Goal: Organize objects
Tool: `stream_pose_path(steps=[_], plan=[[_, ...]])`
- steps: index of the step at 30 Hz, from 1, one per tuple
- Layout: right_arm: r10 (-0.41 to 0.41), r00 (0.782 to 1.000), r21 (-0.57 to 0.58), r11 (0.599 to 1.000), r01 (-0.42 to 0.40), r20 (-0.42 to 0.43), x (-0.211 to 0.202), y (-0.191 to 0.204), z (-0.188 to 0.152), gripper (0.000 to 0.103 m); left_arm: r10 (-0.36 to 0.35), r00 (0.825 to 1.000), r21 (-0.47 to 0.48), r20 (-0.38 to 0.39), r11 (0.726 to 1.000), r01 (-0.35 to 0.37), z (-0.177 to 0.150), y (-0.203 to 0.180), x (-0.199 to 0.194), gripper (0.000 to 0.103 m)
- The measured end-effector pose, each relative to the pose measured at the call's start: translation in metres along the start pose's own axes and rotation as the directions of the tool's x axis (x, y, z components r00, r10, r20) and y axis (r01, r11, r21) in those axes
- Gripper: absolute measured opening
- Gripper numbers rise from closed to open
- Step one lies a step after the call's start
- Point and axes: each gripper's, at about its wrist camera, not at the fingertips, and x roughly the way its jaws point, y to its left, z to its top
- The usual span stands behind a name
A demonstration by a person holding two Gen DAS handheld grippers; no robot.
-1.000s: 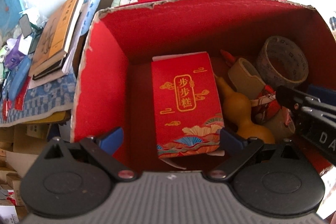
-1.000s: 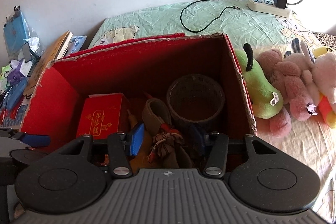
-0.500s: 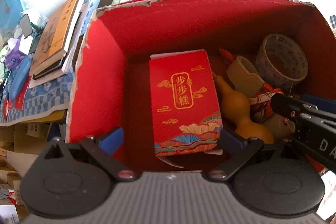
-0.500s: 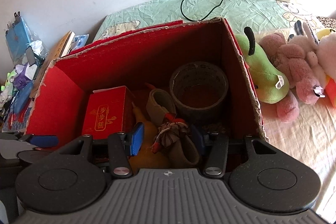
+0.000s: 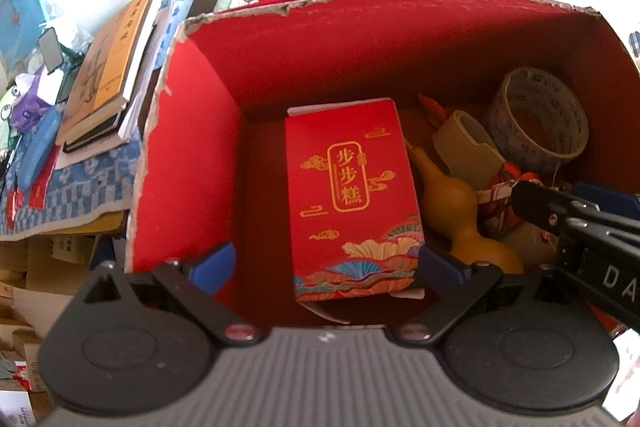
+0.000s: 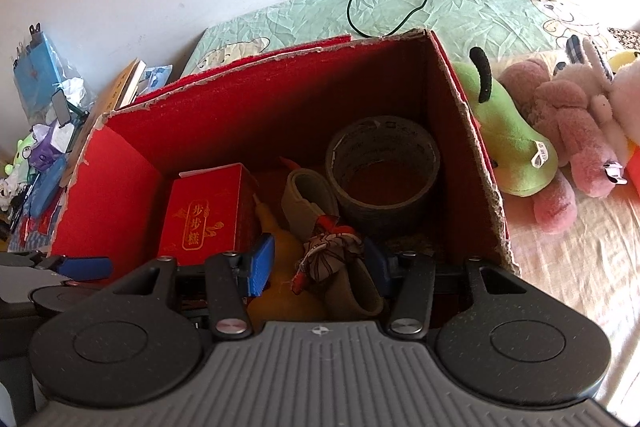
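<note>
Box (image 5: 192, 155) left floor bare; torn rim.

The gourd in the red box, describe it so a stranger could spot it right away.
Look inside the big red box. Beside the small red carton with gold lettering lies the gourd. It alone is smooth, yellow-brown and double-bulbed, unlike the tape rolls nearby.
</note>
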Motion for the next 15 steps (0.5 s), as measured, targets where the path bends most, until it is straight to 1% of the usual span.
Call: stream_pose_path(steps=[3, 5, 10, 12, 15], plan=[[0.012, 1.0, 0.014, 1.0, -0.012, 0.001, 0.0, -0.002, 0.001, 0.05, 0.002, 1.0, -0.005, 0.005, 1.0, -0.002, 0.001, 0.001, -0.001, 0.098], [0.016, 1.0, 0.017, 1.0, -0.016, 0.007, -0.002, -0.002, 0.002, 0.05, 0.016, 1.0, -0.005, 0.02, 1.0, -0.016, 0.001, 0.001, -0.005, 0.097], [0.022, 0.999, 0.012, 1.0, -0.022, 0.043, -0.014, 0.0, 0.003, 0.05, 0.061, 0.993, -0.003, 0.098, 0.998, -0.061, -0.002, 0.002, -0.025, 0.097], [0.017, 0.998, 0.006, 1.0, -0.017, 0.056, -0.02, 0.001, 0.003, 0.055, 0.063, 0.992, -0.009, 0.108, 0.998, -0.062, -0.003, 0.004, -0.031, 0.097], [0.006, 0.997, -0.011, 1.0, -0.005, 0.081, -0.029, 0.004, 0.004, 0.057, 0.069, 0.99, -0.019, 0.126, 0.998, -0.068, -0.003, 0.008, -0.039, 0.097]])
